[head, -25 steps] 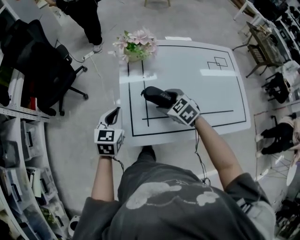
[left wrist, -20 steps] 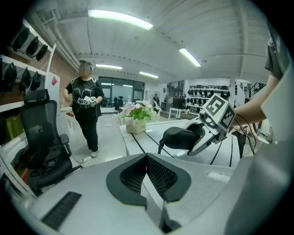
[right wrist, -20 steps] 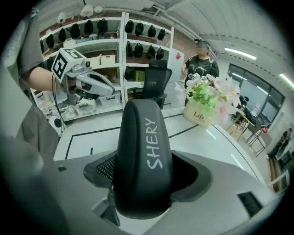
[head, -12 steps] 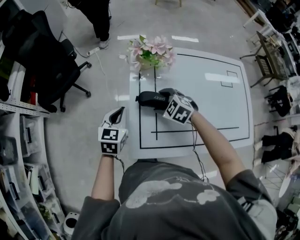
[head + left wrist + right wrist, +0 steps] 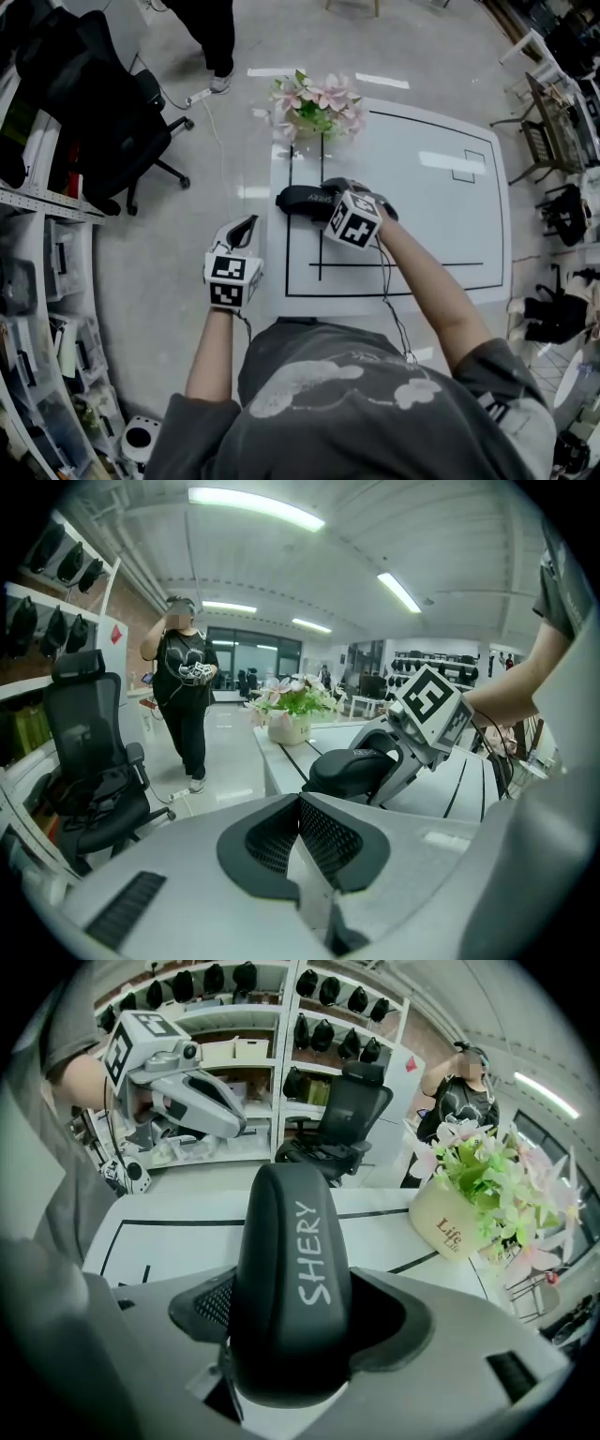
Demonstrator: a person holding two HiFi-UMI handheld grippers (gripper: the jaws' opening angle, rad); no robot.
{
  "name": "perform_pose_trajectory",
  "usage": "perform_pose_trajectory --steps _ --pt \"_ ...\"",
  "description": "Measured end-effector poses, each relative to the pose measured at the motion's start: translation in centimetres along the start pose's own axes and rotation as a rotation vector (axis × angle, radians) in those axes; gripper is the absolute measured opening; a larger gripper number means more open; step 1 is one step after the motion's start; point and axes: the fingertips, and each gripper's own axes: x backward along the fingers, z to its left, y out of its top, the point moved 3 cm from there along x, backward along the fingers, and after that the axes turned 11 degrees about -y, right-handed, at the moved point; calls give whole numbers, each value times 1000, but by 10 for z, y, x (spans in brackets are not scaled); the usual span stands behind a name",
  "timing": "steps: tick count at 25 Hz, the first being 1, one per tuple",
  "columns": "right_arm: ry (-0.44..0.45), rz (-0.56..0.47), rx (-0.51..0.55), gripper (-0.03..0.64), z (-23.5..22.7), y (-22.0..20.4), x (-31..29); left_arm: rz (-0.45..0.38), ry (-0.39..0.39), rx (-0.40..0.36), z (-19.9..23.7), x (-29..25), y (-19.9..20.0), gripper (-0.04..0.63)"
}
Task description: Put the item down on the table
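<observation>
The right gripper (image 5: pixel 330 197) had a black glasses case (image 5: pixel 302 199) with "SHERY" written on it sitting between its jaws. The jaws were opening a bit, but the pads looked like they were pressing on the sides of the case, which stuck out lengthwise past the fingertips. The case was over the white table (image 5: pixel 441 216), on the wearer's side of the flower pot (image 5: pixel 319 105) and near it, about over the black lines drawn there. Couldn't tell whether its underside was touching the tabletop or just hanging above it.

The left gripper (image 5: pixel 242 230) was off the table edge, further from the flower pot than the case and over the floor. Its jaws were closed together, with nothing in them.

The pot was cream with pink flowers and green leaves, standing at the table's corner. Past it, a person in dark clothes (image 5: pixel 211 33) stood on the floor, with a black office chair (image 5: pixel 103 122) off to that side too.
</observation>
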Motion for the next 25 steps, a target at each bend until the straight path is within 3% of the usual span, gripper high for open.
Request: perform_pose_trajectory --steps 11,21,25 --pt "-6 -44 0 416 10 -1 11 -12 35 7 -12 21 -7 3" --pt "-45 -157 -130 417 10 4 56 -40 77 -11 -42 43 -2 2" --pt "-114 -216 -191 414 13 5 81 -67 93 -27 -61 59 2 2"
